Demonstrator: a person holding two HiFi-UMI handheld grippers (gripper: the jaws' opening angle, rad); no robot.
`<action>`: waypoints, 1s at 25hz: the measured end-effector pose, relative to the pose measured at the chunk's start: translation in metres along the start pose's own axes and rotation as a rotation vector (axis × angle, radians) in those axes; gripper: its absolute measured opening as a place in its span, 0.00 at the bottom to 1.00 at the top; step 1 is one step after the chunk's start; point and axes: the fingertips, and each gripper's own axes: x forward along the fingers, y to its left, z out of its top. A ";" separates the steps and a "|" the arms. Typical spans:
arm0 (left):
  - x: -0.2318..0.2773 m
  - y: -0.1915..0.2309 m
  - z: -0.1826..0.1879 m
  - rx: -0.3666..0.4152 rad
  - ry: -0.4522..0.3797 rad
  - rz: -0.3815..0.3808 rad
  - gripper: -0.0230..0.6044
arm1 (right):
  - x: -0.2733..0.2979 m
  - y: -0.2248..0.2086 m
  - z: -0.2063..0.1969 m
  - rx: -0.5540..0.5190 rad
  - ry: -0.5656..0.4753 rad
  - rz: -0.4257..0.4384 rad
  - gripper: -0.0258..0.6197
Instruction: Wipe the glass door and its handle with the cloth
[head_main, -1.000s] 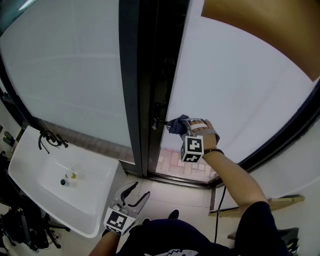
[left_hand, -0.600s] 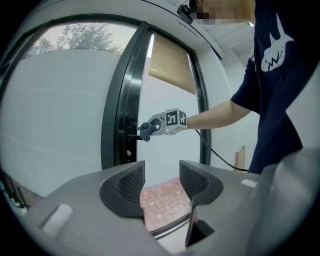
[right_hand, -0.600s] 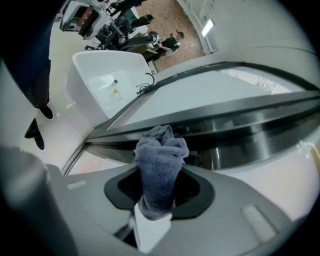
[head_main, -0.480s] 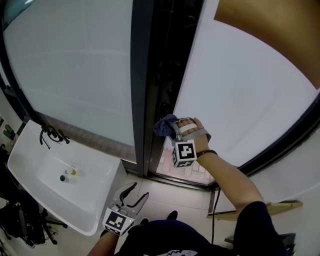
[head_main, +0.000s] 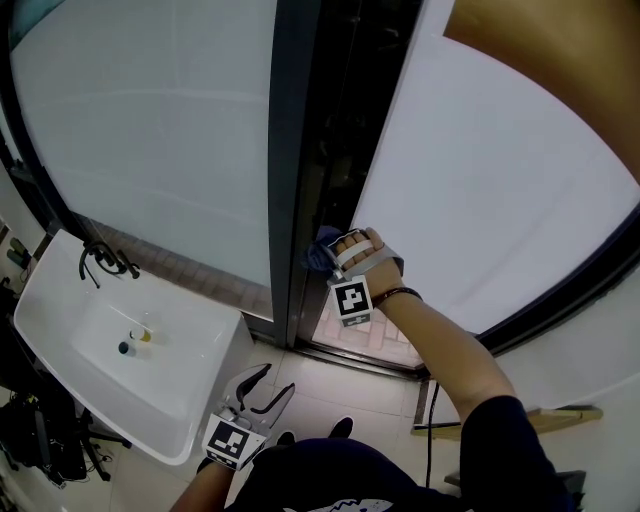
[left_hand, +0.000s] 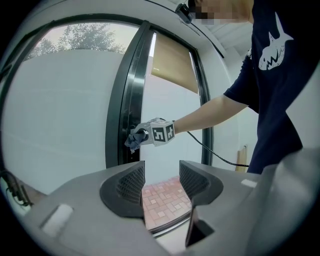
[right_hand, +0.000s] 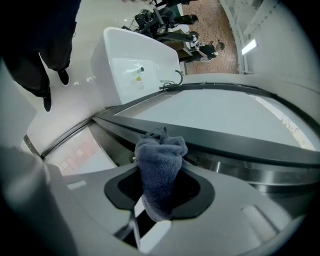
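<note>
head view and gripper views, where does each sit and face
Head view: on the head, looking down at frosted glass door and rectangular white sink; left gripper, right gripper show.
Left gripper view: held low, facing up at the door; own open fingers, torso.
Right gripper view: at the door frame; fingers shut on dark blue terry cloth.
Shared: cloth in all three.

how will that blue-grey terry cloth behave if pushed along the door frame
Probably floppy: the blue-grey terry cloth bunches in folds above the right gripper shut on it. Its fuzzy pile likely drags rather than slips on the dark metal door frame. Likely light: it stands up unsupported.
</note>
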 end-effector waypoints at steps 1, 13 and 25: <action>0.000 0.000 0.002 0.001 -0.003 -0.002 0.37 | -0.003 0.007 -0.002 -0.005 -0.001 0.009 0.25; 0.022 -0.005 0.008 0.017 -0.009 -0.067 0.37 | -0.040 0.067 -0.062 0.130 0.068 0.078 0.25; 0.016 0.007 0.000 0.007 0.014 -0.036 0.37 | -0.007 0.051 -0.047 1.600 -0.205 0.216 0.25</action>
